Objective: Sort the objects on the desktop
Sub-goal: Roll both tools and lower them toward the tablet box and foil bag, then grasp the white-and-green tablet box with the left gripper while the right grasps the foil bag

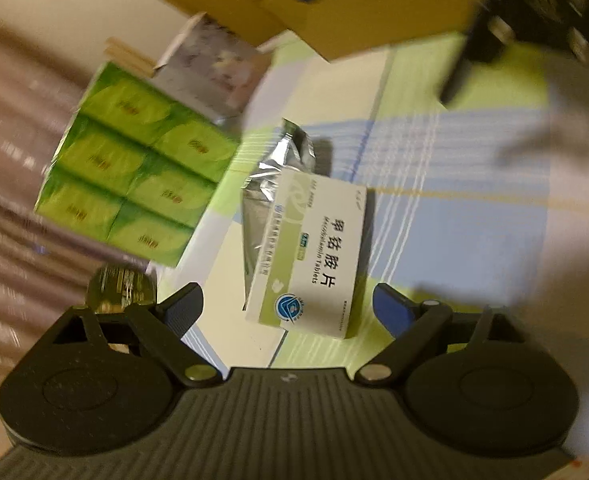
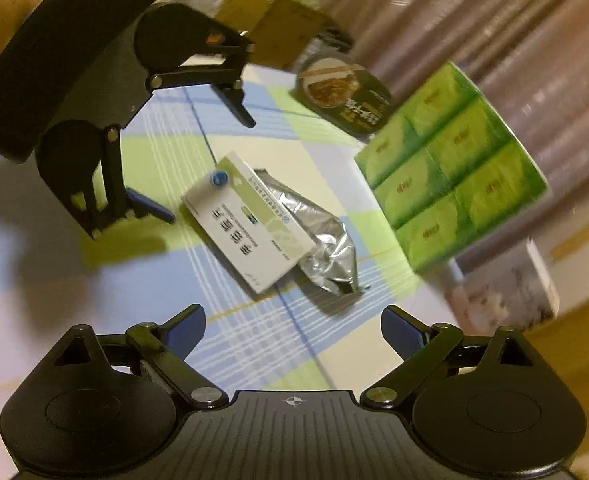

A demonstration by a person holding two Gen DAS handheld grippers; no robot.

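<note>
With both the left gripper (image 1: 288, 308) and right gripper (image 2: 293, 330) wide-jawed and empty, bring one squarely across the white-and-green cardboard medicine box (image 1: 314, 256), clear of the crinkled silver foil pouch (image 1: 272, 184) beneath it.

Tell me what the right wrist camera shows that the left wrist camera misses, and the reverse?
Only the right wrist view shows the dark round bowl and the whole left gripper, fingers apart. Only the left wrist view shows a yellowish jar beside its own fingers. Both show the pill box lying on the foil pouch, the green tissue pack and the checked cloth.
</note>
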